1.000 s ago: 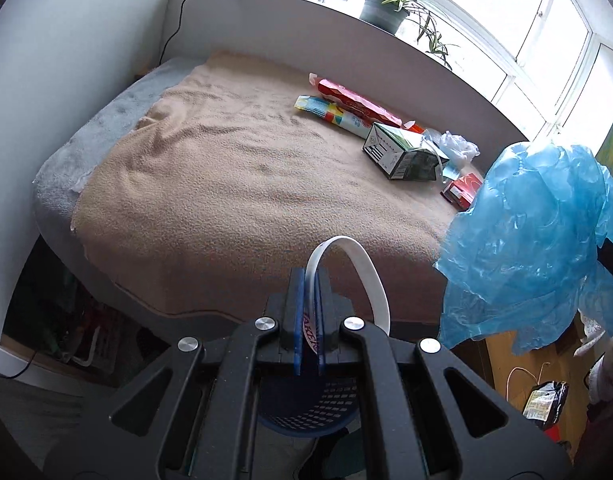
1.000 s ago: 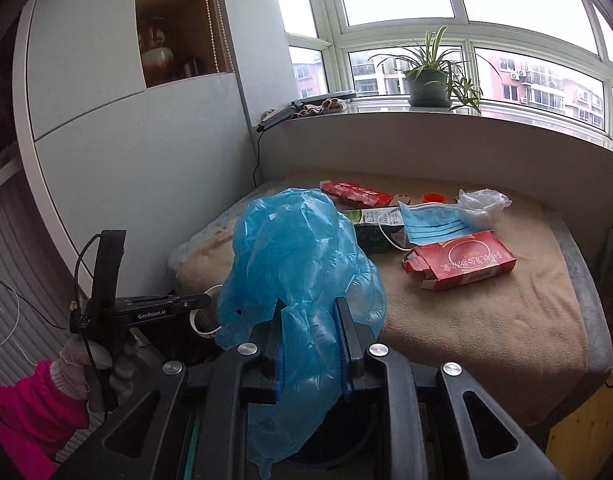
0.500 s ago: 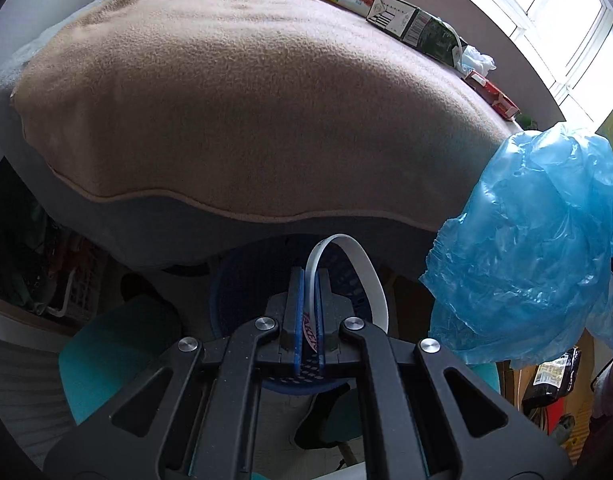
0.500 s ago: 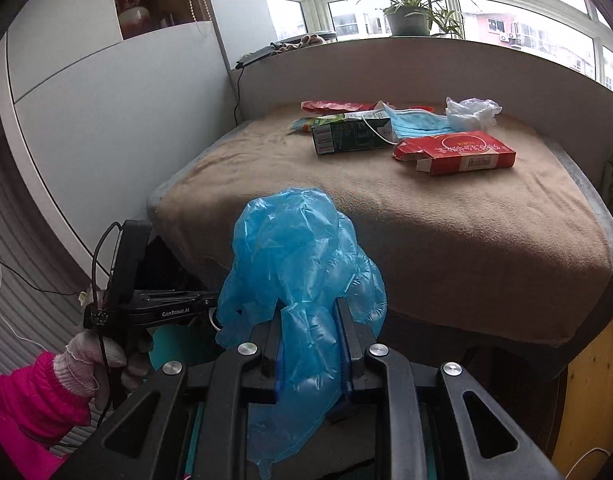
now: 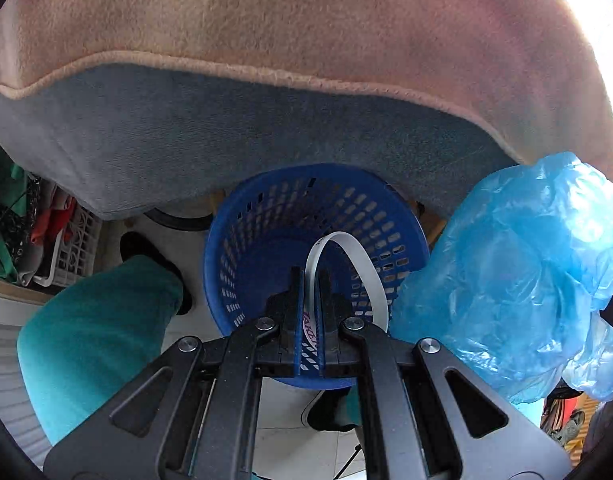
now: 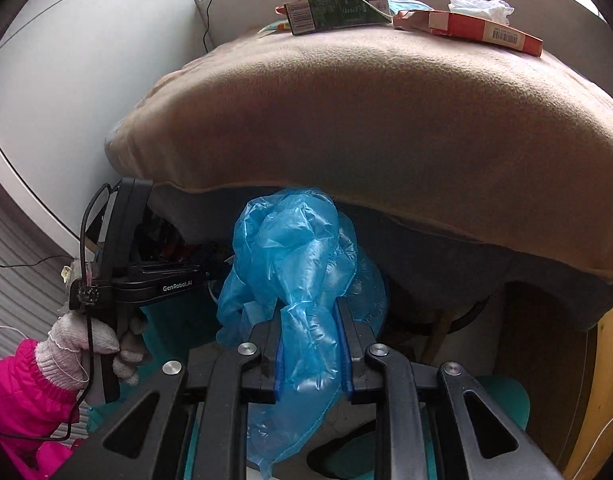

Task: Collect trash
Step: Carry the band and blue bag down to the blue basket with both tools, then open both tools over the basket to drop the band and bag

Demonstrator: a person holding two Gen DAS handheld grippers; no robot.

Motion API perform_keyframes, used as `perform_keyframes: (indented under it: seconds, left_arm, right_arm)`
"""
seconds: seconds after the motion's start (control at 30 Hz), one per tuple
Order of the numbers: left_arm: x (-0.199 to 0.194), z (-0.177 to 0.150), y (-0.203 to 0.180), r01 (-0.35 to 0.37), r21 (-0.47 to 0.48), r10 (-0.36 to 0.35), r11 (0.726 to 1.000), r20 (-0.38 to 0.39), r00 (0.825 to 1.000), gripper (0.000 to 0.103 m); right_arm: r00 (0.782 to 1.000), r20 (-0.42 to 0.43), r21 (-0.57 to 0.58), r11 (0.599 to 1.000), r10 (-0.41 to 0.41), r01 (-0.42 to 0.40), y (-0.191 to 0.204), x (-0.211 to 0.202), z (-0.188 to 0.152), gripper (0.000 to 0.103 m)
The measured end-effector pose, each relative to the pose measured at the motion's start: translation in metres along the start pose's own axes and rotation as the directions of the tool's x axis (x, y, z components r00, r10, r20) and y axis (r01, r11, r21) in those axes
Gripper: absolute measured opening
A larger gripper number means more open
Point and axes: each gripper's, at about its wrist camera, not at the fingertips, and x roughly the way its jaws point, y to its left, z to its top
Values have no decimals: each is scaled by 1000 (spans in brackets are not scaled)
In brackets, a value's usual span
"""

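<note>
My left gripper (image 5: 309,276) is shut on a white loop of tape (image 5: 348,252), which hangs over the mouth of a blue perforated basket (image 5: 266,220) on the floor under the bed's edge. A crumpled blue plastic bag (image 6: 294,248) is clamped in my right gripper (image 6: 309,312), beside the basket; the same blue bag (image 5: 518,272) fills the right of the left wrist view. On the beige blanket (image 6: 366,112) lie a green carton (image 6: 330,12), a red box (image 6: 482,30), a white tissue (image 6: 478,4) and a partly hidden blue face mask (image 6: 406,4).
The bed's grey mattress edge (image 5: 226,136) overhangs the basket. A person's teal trouser leg (image 5: 94,328) and dark shoe (image 5: 146,248) stand left of it. A gloved hand (image 6: 86,336) with a pink sleeve holds the left gripper's handle. A white crate (image 5: 70,244) sits under the bed.
Both grippers have dropped from above the bed to below its edge and tilted downward. The blue basket has come into full view under the white tape loop.
</note>
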Motion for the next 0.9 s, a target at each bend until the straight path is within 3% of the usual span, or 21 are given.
perform_keyframes:
  seconds: [0.37, 0.57, 0.63, 0.73, 0.9]
  left_arm:
    - [22, 6, 3, -36, -10, 36, 999, -17, 999, 3]
    - [17, 8, 0, -45, -4, 45, 999, -5, 999, 4]
    - [12, 7, -4, -48, 0, 48, 999, 0, 999, 15]
    - [9, 9, -7, -52, 5, 52, 999, 11, 999, 23]
    - [4, 11, -11, -53, 8, 53, 999, 15, 998, 23]
  right_arm:
    - [999, -50, -26, 999, -19, 18, 11, 49, 7, 24]
    - [999, -31, -39, 999, -21, 19, 14, 60, 10, 36]
    - [999, -25, -39, 999, -25, 24, 14, 61, 11, 42]
    - [999, -19, -29, 999, -25, 25, 12, 60, 10, 46]
    - [1000, -7, -15, 1000, -25, 25, 8, 56, 12, 53]
